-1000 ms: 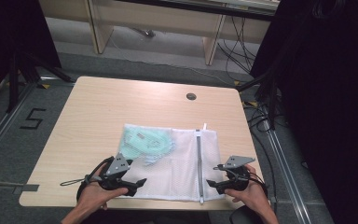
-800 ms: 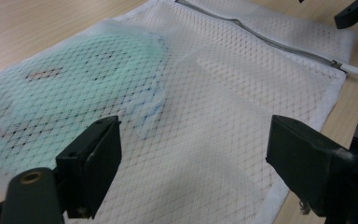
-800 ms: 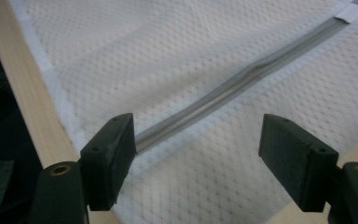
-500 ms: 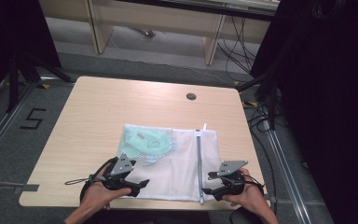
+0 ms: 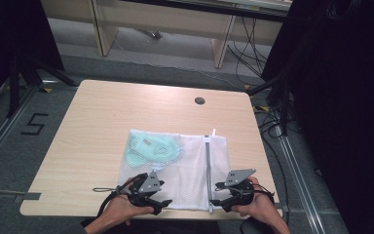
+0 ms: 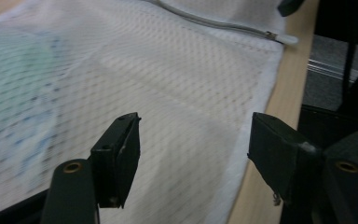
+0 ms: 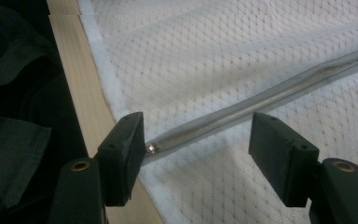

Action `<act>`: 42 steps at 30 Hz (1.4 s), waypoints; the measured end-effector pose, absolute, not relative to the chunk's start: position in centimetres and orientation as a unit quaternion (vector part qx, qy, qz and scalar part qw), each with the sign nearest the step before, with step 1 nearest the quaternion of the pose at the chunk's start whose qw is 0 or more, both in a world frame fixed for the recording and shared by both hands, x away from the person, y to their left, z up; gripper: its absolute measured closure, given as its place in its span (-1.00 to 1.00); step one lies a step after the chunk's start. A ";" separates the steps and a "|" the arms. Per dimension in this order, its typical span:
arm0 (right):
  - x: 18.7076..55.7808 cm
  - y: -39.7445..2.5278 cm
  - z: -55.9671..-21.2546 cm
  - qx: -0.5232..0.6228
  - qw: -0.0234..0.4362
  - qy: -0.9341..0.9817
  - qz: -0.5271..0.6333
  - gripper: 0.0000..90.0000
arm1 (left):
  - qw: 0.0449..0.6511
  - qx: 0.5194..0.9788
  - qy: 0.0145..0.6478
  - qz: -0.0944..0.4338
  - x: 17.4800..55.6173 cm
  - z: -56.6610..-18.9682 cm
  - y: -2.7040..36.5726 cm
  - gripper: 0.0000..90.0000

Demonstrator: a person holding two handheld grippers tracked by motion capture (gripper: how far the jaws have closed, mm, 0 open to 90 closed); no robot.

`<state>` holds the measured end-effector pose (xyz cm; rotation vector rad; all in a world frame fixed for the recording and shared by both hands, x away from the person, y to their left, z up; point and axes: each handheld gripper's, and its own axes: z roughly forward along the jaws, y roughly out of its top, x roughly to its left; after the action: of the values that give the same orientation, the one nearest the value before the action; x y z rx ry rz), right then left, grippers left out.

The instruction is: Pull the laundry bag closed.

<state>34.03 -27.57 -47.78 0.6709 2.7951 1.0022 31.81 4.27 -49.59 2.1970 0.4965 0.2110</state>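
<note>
A white mesh bag (image 5: 185, 165) lies flat at the near edge of the table (image 5: 102, 122), its grey zipper (image 5: 207, 170) running from the far side toward the person. A pale green garment (image 5: 153, 148) sits inside the bag's left part; a small label shows on it, too small to read. On the floor left of the table a black "5" (image 5: 34, 124) is marked. The left gripper (image 5: 163, 202) rests at the bag's near left corner, held by the left hand (image 5: 119, 212); in the left gripper view its jaws stand wide apart over the mesh, holding nothing, with the zipper pull (image 6: 284, 38) far off near the table edge. The right gripper (image 5: 215, 195), held by the right hand (image 5: 260, 207), is at the zipper's near end; in the right gripper view its jaws are spread, the zipper passing between them and its end just beside the left jaw, not clamped.
</note>
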 end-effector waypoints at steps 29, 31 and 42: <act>34.1 -27.7 -47.8 0.230 0.049 0.915 0.329 -0.22 | 0.419 0.897 0.125 0.072 32.2 -51.0 -3.1 -0.16; 34.1 -27.7 -47.7 0.228 0.047 0.915 0.329 -0.22 | 0.411 0.902 0.108 0.075 32.3 -51.0 -3.2 -0.14; 34.3 -27.8 -47.7 0.229 0.052 0.915 0.327 -0.24 | 0.397 0.910 0.092 0.077 32.4 -51.3 -4.4 0.05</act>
<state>34.28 -27.81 -47.71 0.6976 2.7833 0.9942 32.41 -4.41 -51.30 2.3058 0.2322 0.1953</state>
